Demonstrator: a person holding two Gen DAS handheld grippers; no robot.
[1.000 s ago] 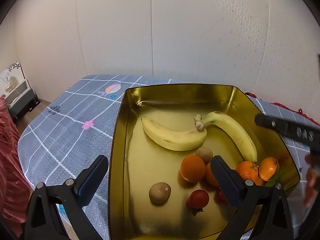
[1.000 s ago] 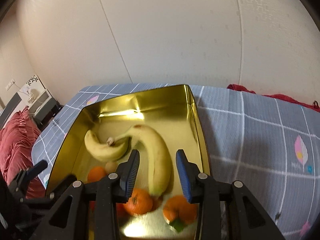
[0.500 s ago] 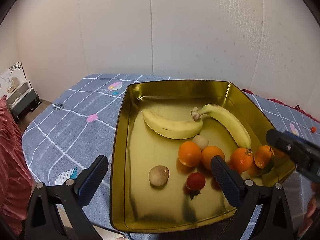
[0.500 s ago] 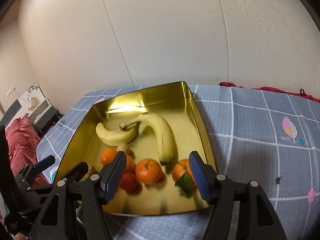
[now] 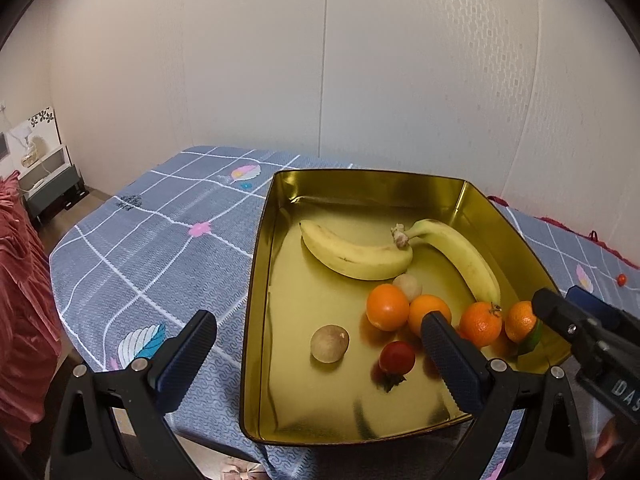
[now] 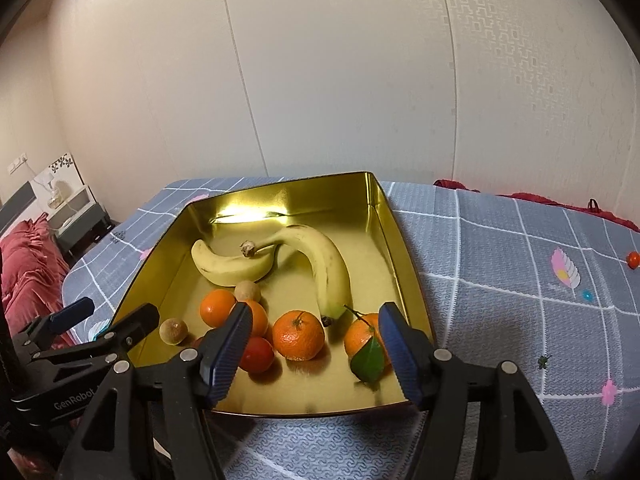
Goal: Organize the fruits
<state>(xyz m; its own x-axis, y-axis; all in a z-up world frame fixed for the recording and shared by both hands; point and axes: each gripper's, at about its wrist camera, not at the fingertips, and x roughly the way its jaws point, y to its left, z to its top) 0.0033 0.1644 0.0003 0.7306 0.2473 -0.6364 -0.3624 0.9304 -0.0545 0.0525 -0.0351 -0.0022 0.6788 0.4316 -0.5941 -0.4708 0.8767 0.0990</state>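
A gold metal tray point(image 6: 404, 264) is sat on a grey checked tablecloth point(image 6: 520, 300), and pretty much all the fruit is piled inside it. Two bananas point(image 6: 324, 264) are laid near the far end with stems touching, while oranges point(image 6: 298, 334), a red tomato point(image 6: 258, 354) and a couple of brownish round fruits point(image 5: 330, 344) are clustered toward the near end. One tiny red fruit point(image 6: 633, 259) is left out on the cloth, well apart from the tray.

The right gripper point(image 6: 314, 354) is held over the near edge, its jaws just opened up with nothing pinched between them. The left gripper point(image 5: 316, 348) is spread wide too, nothing gripped.
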